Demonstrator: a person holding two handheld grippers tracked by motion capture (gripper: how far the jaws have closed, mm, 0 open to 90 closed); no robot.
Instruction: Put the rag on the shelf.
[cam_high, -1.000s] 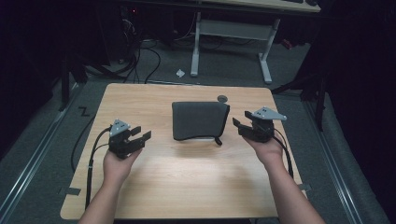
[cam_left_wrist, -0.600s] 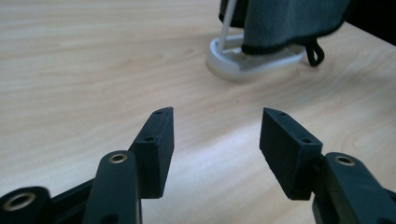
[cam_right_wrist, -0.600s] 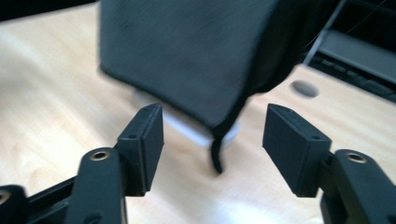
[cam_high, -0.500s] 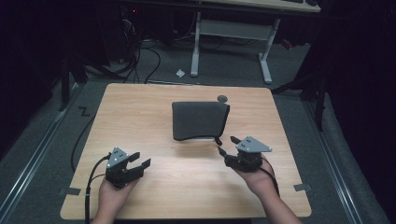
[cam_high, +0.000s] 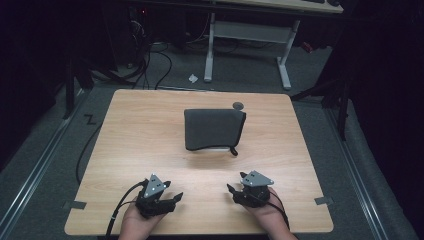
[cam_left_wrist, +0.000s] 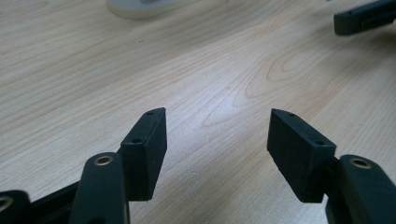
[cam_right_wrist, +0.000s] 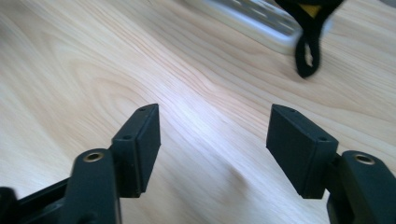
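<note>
A dark grey pouch (cam_high: 214, 128) lies flat at the middle of the wooden table (cam_high: 135, 135), on top of a pale flat thing whose edge (cam_right_wrist: 261, 21) pokes out at its near side. A black strap loop (cam_right_wrist: 307, 51) hangs off the pouch's near right corner. My left gripper (cam_high: 172, 193) rests low near the front edge, left of centre. Its jaws have just been opening and now stand open (cam_left_wrist: 217, 116) over bare wood with nothing between them. My right gripper (cam_high: 230, 190) sits near the front edge right of centre, open (cam_right_wrist: 215, 112) and also empty.
A small dark round object (cam_high: 238, 105) lies on the table just behind the pouch. Bare wood stretches between the pouch and both grippers. Beyond the table are cables on the floor and a white desk frame (cam_high: 210, 50).
Both hands have drawn back from either side of the pouch to the table's near edge and sunk lower. The pouch has not moved.
</note>
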